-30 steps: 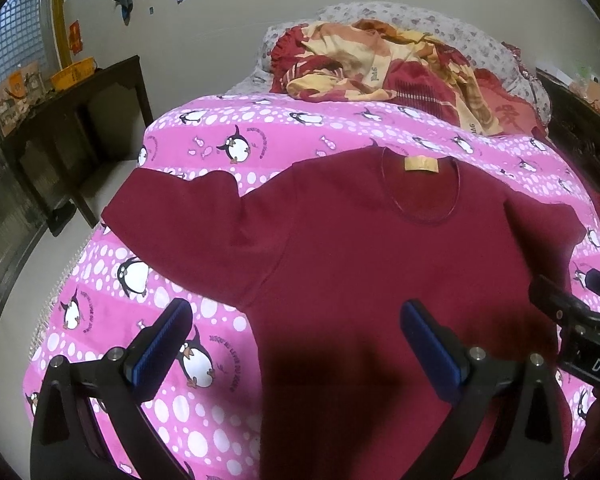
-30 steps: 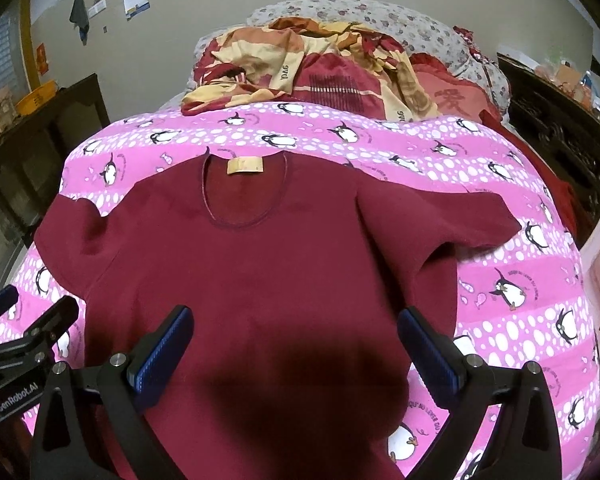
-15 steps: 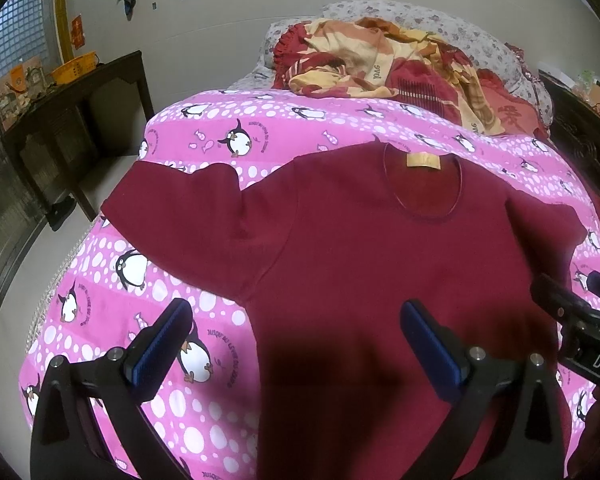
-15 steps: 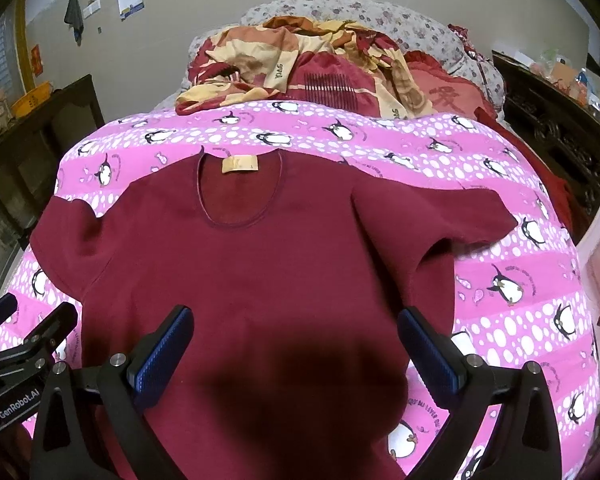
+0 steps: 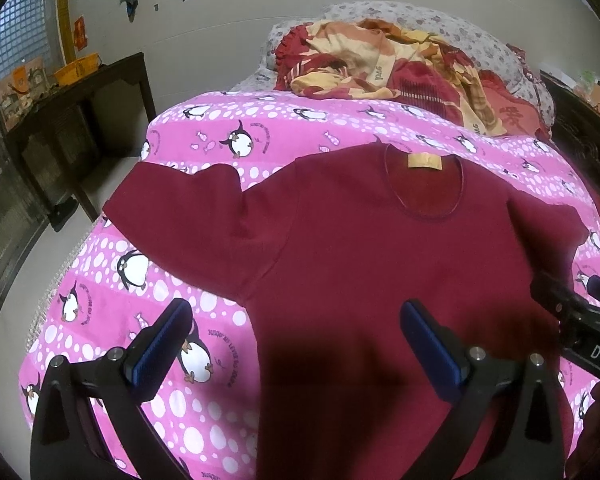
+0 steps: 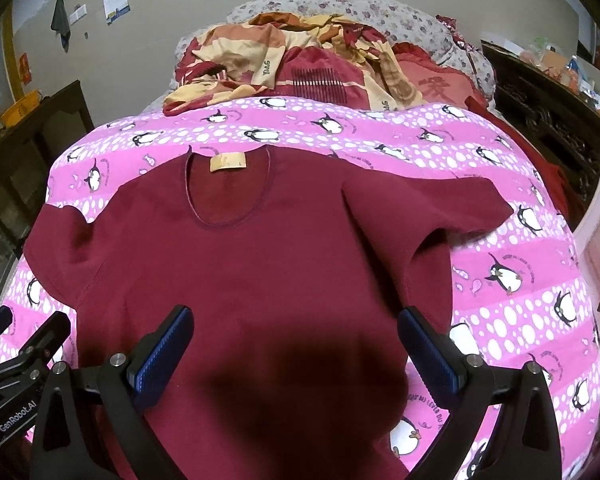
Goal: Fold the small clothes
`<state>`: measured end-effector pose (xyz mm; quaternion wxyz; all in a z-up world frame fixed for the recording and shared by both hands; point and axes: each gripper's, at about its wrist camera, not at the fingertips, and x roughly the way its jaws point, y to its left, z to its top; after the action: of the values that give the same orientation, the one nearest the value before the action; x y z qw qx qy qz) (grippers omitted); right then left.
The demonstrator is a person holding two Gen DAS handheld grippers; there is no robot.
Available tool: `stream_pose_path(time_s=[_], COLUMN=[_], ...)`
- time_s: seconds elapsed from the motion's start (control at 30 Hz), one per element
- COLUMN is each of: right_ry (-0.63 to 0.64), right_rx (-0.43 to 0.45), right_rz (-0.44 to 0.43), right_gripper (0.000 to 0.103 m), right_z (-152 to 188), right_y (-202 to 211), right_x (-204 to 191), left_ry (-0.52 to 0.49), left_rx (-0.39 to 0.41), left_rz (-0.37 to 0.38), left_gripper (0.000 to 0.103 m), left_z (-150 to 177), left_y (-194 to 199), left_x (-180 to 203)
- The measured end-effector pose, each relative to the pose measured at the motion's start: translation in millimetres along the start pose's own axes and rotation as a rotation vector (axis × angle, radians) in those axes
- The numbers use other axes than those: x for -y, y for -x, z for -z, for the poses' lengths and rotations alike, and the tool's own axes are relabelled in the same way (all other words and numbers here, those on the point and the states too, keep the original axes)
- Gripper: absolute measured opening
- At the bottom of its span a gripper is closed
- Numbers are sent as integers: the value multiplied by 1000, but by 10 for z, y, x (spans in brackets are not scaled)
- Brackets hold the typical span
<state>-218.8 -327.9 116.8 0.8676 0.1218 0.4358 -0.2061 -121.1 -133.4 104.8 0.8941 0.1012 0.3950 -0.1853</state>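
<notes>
My left tongs [image 5: 296, 334] are spread wide and hold nothing; my right tongs [image 6: 296, 340] are the same, wide and empty. Both hang over the lower part of the shirt [image 5: 372, 248], which lies flat and face up on the pink quilt [image 5: 204, 412] of the bed, filling the middle of both views. Its collar [image 6: 228, 192] with the yellow tag [image 6: 227, 161] points toward the top of the frame, where a heap of bedding [image 6: 300, 64] sits clear of it.

Nothing is folded yet, as I judge it, so the step in hand is the first lengthwise fold. In the left view the left sleeve [image 5: 188, 200] spreads flat toward the left edge of the frame. In the right view the right sleeve [image 6: 428, 208] runs toward the right edge, with a crease where it joins the body.

To do this well, I would take each side with its own tongs: one at the shoulder, one at the hem on the same side, and pinch only the cloth, not the quilt under it. The hem is out of view below the frame, so I would find it before closing. Lift just enough to carry the side across, keep the edge straight, and lay the sleeve inside the fold. The quilt is soft, so pressing down hard may bunch it.
</notes>
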Motion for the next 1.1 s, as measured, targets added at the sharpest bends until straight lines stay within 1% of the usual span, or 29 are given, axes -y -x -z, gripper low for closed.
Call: stream_pose_path(time_s=[0.63,1.1], right_ry=[21,34], right_rx=[-20,-31], right_rz=[4,0], right_gripper=[103,103], right_z=[-3,-56], right_y=[-93,-150], right_x=[-63,-114], left_ry=[6,12], left_rx=[-7,-3], left_rz=[-5,-14], left_gripper=[103,103], left_z=[-10,-130], left_y=[-54,-89], left_x=[5,-30])
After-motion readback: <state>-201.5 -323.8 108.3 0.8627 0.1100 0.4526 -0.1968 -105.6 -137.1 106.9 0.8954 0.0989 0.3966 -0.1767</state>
